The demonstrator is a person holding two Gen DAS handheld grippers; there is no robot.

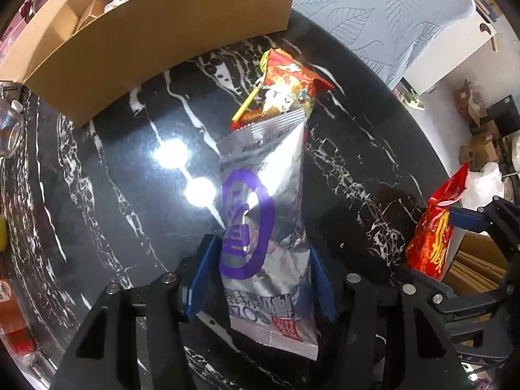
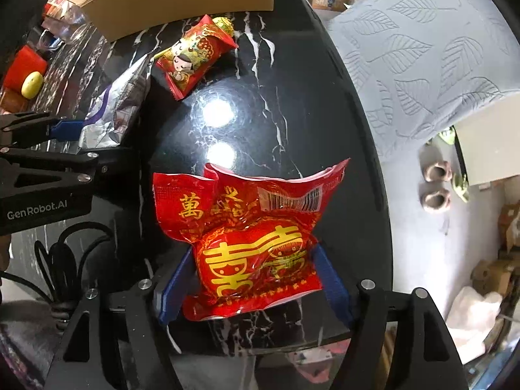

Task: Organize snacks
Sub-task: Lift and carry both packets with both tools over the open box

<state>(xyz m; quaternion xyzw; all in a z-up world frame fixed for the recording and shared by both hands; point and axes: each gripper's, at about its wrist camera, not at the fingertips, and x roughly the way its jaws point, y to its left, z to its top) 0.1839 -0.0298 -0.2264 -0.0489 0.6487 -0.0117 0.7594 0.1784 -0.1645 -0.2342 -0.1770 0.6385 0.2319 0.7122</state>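
- My left tool (image 1: pixel 265 260) pinches a long silver foil snack packet with a purple ring print (image 1: pixel 263 214); its blue pads press the packet's two long edges about midway along it.
- The silver packet points away from me over the black, white-veined marble counter (image 1: pixel 107 175), and its far sealed end overlaps a red cartoon-printed snack pouch (image 1: pixel 286 87) lying flat on the counter.
- A thin yellow stick (image 1: pixel 245 105) pokes out beside that red pouch, near the silver packet's far end.
- My right tool (image 2: pixel 253 273) has a crinkled red plastic snack bag with gold characters and a barcode label (image 2: pixel 247 230) between its blue pads; both pads touch the bag's sides, so I read it as pinched.
- The red bag hangs over the near part of the counter, close to its curved edge.
- From the right wrist view, my left tool with the silver packet sits to the left, and the cartoon pouch lies farther out, just short of the box.
- A brown cardboard box (image 1: pixel 156 32) stands open at the far side of the counter, with a few packets inside it; I cannot tell which ones.
- A clear glass jar (image 1: pixel 9 126) stands at the counter's left edge.
- A yellow-green oval object (image 2: pixel 32 85) lies far left, next to something red.
- Beyond the counter's right edge is a pale blue leaf-patterned cover (image 2: pixel 422 48), and a pair of slippers (image 2: pixel 435 183) on the floor.
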